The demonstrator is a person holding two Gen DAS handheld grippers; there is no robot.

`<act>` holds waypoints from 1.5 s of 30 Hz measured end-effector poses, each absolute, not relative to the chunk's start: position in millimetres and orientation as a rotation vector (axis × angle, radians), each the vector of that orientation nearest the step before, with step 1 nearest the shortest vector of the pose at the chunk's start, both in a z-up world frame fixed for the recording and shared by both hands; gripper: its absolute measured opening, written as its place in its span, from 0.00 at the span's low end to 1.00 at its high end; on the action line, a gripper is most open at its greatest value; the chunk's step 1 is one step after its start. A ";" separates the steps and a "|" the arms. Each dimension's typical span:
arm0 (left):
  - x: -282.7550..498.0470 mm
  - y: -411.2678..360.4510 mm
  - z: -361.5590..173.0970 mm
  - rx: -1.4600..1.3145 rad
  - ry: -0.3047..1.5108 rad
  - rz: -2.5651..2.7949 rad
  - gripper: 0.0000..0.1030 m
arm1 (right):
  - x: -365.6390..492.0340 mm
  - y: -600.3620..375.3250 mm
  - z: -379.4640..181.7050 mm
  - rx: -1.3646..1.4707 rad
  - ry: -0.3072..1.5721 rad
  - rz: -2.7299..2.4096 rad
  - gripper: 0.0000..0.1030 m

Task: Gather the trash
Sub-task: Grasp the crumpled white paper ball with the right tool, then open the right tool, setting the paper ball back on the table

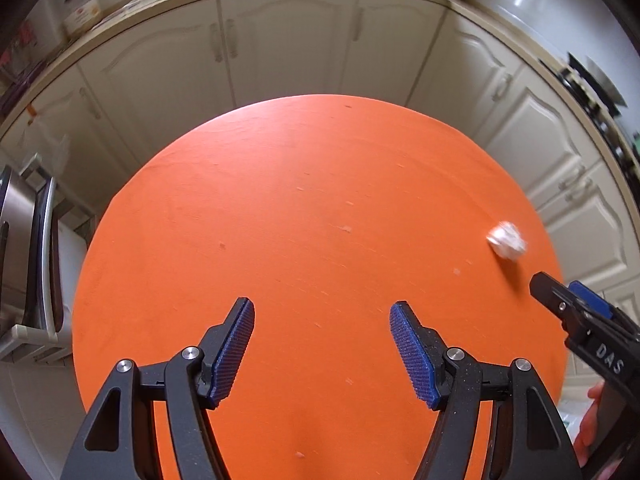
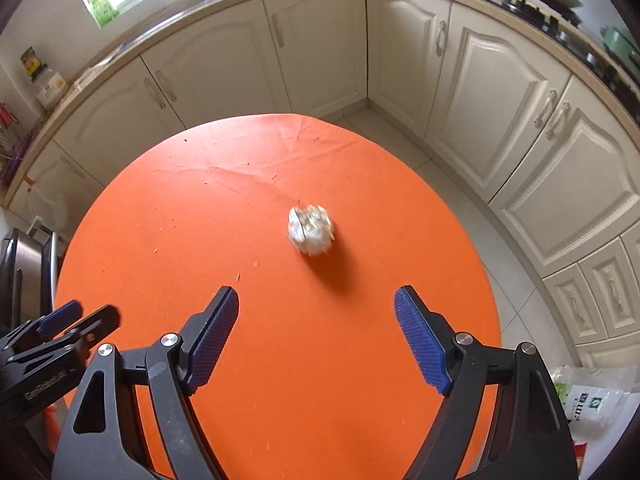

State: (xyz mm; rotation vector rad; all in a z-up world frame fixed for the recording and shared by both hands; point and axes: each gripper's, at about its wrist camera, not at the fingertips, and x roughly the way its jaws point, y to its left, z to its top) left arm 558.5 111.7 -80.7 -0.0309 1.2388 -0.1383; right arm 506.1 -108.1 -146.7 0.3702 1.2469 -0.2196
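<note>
A crumpled white paper ball [image 2: 311,230] lies on the round orange table [image 2: 240,280], slightly blurred. It also shows in the left wrist view [image 1: 506,239] near the table's right edge. My right gripper [image 2: 317,304] is open and empty, a little short of the ball, which sits ahead between its fingers. My left gripper [image 1: 322,314] is open and empty over the middle of the table [image 1: 300,220], well left of the ball. The right gripper's fingers [image 1: 568,304] show at the right edge of the left wrist view. The left gripper's fingers [image 2: 76,320] show at the left edge of the right wrist view.
Cream kitchen cabinets [image 2: 328,40] curve around behind the table. A steel bin or appliance [image 1: 20,240] stands left of the table. A white and green bag [image 2: 592,396] lies on the floor at the right. Small crumbs [image 2: 236,278] dot the table.
</note>
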 end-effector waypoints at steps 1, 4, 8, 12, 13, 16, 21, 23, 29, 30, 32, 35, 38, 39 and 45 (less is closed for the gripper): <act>564.5 118.3 -82.3 -0.042 1.244 -0.127 0.64 | 517.3 -108.4 -154.7 0.372 1.260 -0.219 0.80; 580.7 138.0 -90.8 -0.068 1.262 -0.099 0.64 | 539.1 -112.0 -178.0 0.373 1.305 -0.243 0.80; 597.0 156.9 -102.1 -0.080 1.287 -0.054 0.64 | 547.5 -119.7 -200.9 0.400 1.344 -0.256 0.77; 602.4 167.1 -109.6 -0.087 1.317 -0.053 0.64 | 549.6 -120.0 -205.4 0.350 1.341 -0.277 0.39; 602.0 168.4 -110.0 -0.085 1.323 -0.057 0.64 | 549.9 -119.5 -204.3 0.335 1.344 -0.284 0.31; 602.8 173.5 -109.6 -0.089 1.329 -0.070 0.64 | 545.4 -117.6 -200.6 0.376 1.343 -0.233 0.30; 585.9 182.1 -101.2 -0.077 1.313 -0.077 0.64 | 521.0 -98.3 -184.3 0.353 1.333 -0.184 0.30; 572.5 182.4 -96.9 -0.073 1.306 -0.071 0.64 | 505.8 -83.5 -174.5 0.339 1.330 -0.139 0.30; 514.2 201.5 -82.5 -0.081 1.298 -0.050 0.64 | 456.1 -21.2 -154.4 0.277 1.335 0.026 0.31; 503.7 204.5 -79.8 -0.084 1.295 -0.042 0.64 | 447.5 -12.6 -153.1 0.274 1.337 0.046 0.31; 481.2 211.0 -75.0 -0.084 1.291 -0.031 0.64 | 431.4 2.8 -152.3 0.265 1.337 0.069 0.33; 441.5 216.4 -66.0 -0.083 1.292 -0.020 0.64 | 414.0 17.2 -157.0 0.287 1.354 0.100 0.44; 417.1 217.3 -62.9 -0.098 1.299 -0.024 0.64 | 403.4 20.9 -160.7 0.292 1.360 0.101 0.76; 411.5 213.0 -60.4 -0.100 1.300 -0.027 0.64 | 399.6 21.2 -158.9 0.298 1.348 0.094 0.77; 379.4 183.7 -37.1 -0.091 1.263 -0.098 0.65 | 373.9 -6.0 -135.3 0.383 1.275 0.039 0.77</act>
